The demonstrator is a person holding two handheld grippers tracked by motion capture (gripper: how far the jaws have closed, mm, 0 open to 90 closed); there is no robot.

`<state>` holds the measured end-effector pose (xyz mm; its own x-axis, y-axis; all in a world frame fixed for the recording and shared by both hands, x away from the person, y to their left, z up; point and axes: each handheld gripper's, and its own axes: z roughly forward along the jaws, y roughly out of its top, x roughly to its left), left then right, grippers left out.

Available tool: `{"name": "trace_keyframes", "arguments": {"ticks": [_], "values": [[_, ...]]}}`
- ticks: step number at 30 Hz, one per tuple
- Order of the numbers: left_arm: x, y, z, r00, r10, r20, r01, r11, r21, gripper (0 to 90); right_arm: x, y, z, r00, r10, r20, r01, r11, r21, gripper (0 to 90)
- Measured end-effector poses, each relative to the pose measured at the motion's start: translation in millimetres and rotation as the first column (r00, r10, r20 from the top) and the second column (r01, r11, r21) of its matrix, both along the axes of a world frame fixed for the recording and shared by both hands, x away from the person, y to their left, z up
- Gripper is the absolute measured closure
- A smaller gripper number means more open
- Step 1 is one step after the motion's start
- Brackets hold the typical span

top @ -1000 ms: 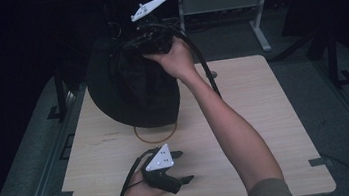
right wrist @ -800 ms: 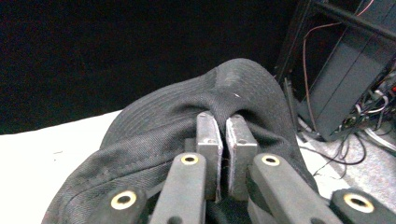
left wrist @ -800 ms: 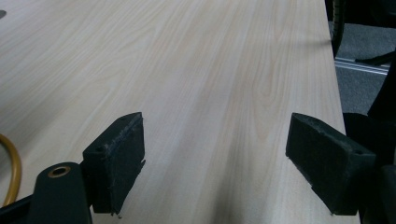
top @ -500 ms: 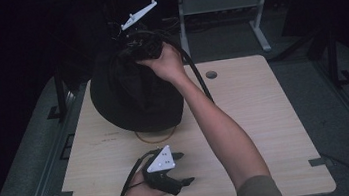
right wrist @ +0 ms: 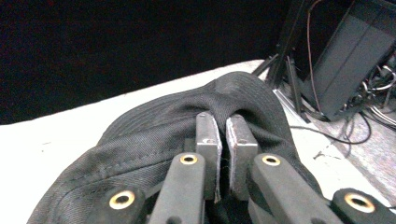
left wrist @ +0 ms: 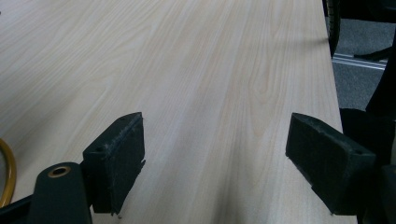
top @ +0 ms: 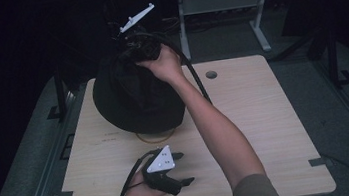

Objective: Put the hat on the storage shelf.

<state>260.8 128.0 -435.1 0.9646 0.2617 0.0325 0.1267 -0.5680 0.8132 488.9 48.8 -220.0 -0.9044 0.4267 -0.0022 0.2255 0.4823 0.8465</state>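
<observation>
High view: a black hat (top: 135,100) sits at the upper left of the light wooden tabletop (top: 267,132), its crown drawn up toward the far edge. The right hand-held gripper (top: 139,49) is at the top of the hat, in the upper middle of the frame, with the person's right hand (top: 163,64) wrapped round it and the forearm running down to the lower right. A grey three-cornered plate sticks up from it against the dark background. A thin yellow ring (top: 155,138) peeps out from under the hat's near edge, resting on the wood.

Right gripper view: the jaws are pressed nearly together, pinching a fold of the hat's black cloth (right wrist: 154,135) between the pads, so the cloth bunches up round them.

Near the bottom of the high view, left of centre, the left hand-held gripper (top: 184,170) lies low over the tabletop in the person's left hand (top: 139,195), well apart from the hat. In the left gripper view its jaws stand wide apart with nothing between them, bare wood beneath, and a bit of the yellow ring (left wrist: 7,172) at the lower left edge.
</observation>
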Motion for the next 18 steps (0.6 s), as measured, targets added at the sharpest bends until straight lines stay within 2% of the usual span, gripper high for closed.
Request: {"name": "trace_keyframes", "arguments": {"ticks": [4, 5, 6, 7, 10, 14, 18], "values": [[0.1, 0.2, 0.0, 1.0000, 0.001, -0.001, -0.001, 1.0000, -0.003, 19.1, -0.8, 4.4, 0.4, 0.9998, -0.012, 0.014, 0.013, 0.999, -0.032, 84.4], [0.0, 0.1, 0.0, 1.0000, 0.001, -0.001, -0.001, 1.0000, -0.003, 19.1, -1.3, 6.1, 0.6, 0.9997, -0.014, 0.022, 0.015, 0.999, -0.044, 84.2], [0.1, 0.1, 0.0, 1.0000, 0.000, -0.001, 0.000, 1.0000, -0.002, 19.1, -2.2, 9.7, 1.3, 0.9988, -0.025, 0.041, 0.028, 0.997, -0.077, 83.3], [0.1, 0.1, -0.1, 1.0000, 0.000, -0.001, 0.000, 1.0000, -0.002, 19.1, -2.2, 9.7, 1.3, 0.9988, -0.025, 0.041, 0.028, 0.997, -0.077, 83.3], [0.0, 0.1, -0.1, 1.0000, -0.001, -0.002, 0.001, 1.0000, -0.001, 19.1, -3.9, 14.0, 2.0, 0.9957, -0.045, 0.081, 0.053, 0.993, -0.105, 75.7], [-0.6, 0.2, 0.0, 1.0000, -0.002, -0.001, 0.002, 1.0000, 0.002, 19.1, -3.8, 16.0, 1.4, 0.9960, -0.052, 0.073, 0.061, 0.990, -0.126, 63.6], [-0.7, 0.4, -0.4, 1.0000, 0.001, 0.002, -0.001, 1.0000, -0.004, 19.1, -2.8, 10.5, -1.3, 0.9977, -0.048, 0.048, 0.052, 0.993, -0.105, 59.9]]}}
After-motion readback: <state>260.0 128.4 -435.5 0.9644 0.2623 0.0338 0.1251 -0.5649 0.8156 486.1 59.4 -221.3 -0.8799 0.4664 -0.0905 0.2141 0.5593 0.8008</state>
